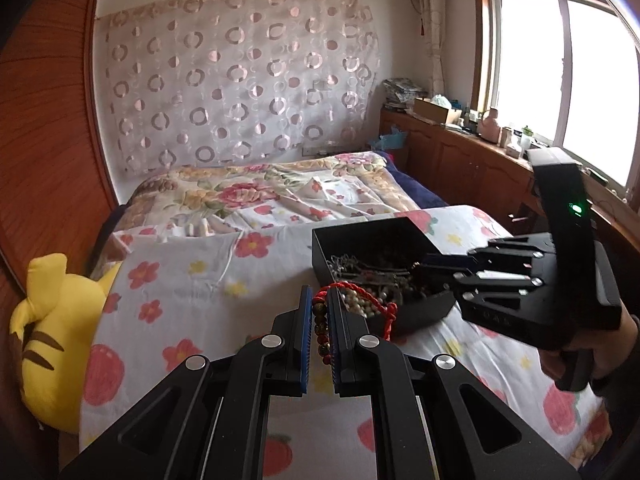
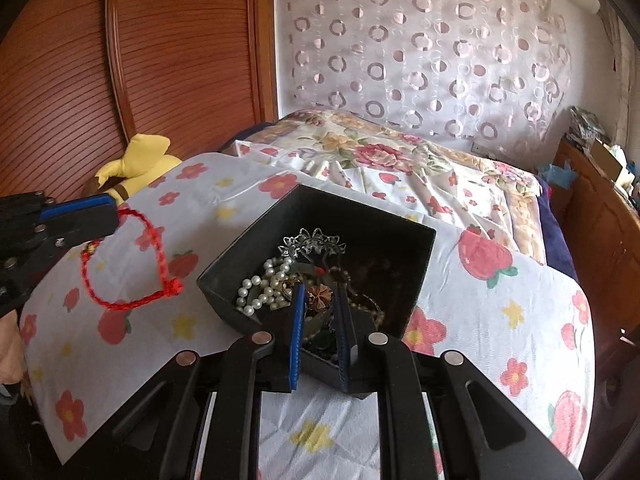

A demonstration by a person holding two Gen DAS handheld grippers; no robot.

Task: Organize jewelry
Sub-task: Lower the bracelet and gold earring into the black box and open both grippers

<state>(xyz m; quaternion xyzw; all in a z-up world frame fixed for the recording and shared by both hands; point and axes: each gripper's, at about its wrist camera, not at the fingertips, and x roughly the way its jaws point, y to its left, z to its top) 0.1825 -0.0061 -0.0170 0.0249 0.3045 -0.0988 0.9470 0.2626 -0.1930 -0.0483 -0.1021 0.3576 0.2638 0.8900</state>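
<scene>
We see a red braided cord bracelet (image 2: 120,264) pinched in the left gripper (image 1: 319,312), whose blue pads are pressed together on it; the cord hangs as a knotted loop beyond the fingertips, clear of the sheet. In the left wrist view a strand of dark reddish beads (image 1: 322,332) runs between the same pads, though we cannot tell whether it belongs to the cord or is a separate piece.

Just right of that gripper sits the open black box (image 2: 224,280), heaped with jewelry. A string of white pearls (image 2: 260,288) lies against its near wall, a silvery filigree piece (image 2: 312,240) sits farther back, and the rest is a dark tangle we cannot sort out.

The right gripper (image 2: 318,300) reaches over the box's near corner, its jaws narrowly apart around a brownish flower-shaped ornament (image 2: 319,295); whether the pads actually press it we cannot tell. Its fingers hide the box's front corner.

The box rests on a white flowered sheet (image 2: 500,280). A yellow plush toy (image 1: 52,320) lies far left, partly cut off.
</scene>
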